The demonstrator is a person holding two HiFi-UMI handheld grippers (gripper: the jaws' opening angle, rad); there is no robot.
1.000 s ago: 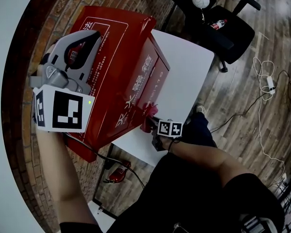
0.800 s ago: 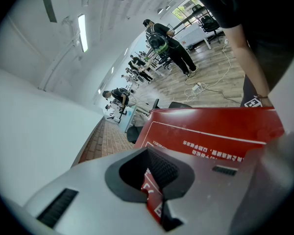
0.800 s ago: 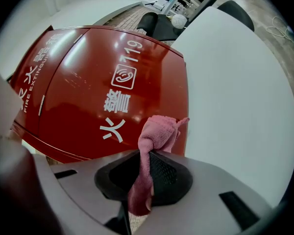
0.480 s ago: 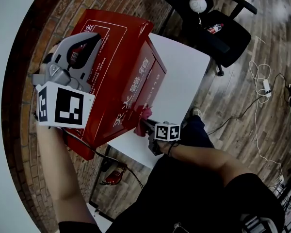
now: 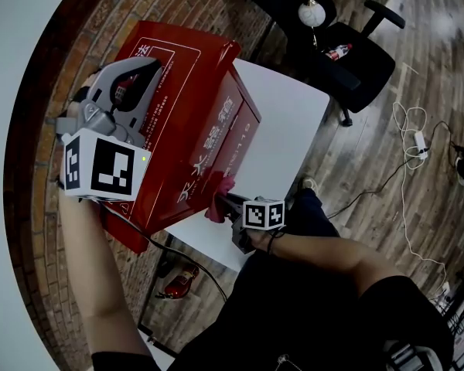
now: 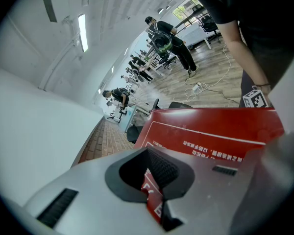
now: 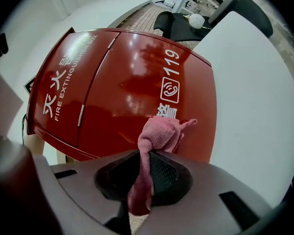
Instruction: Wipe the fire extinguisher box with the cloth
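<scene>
The fire extinguisher box (image 7: 122, 77) was a glossy red cabinet with two front doors and slim silver handles, and it stood on a white table (image 5: 290, 122). Its front bore large white Chinese characters, "FIRE EXTINGUISHER BOX" and "119" beside a phone symbol, while the print in the white-framed panel on its top was too small to read. The right gripper (image 7: 147, 166) had its jaws clamped on a bunched pink cloth (image 7: 161, 133) by the box's lower front, and the left gripper (image 6: 154, 180), jaws closed together, lay over the box's top.
</scene>
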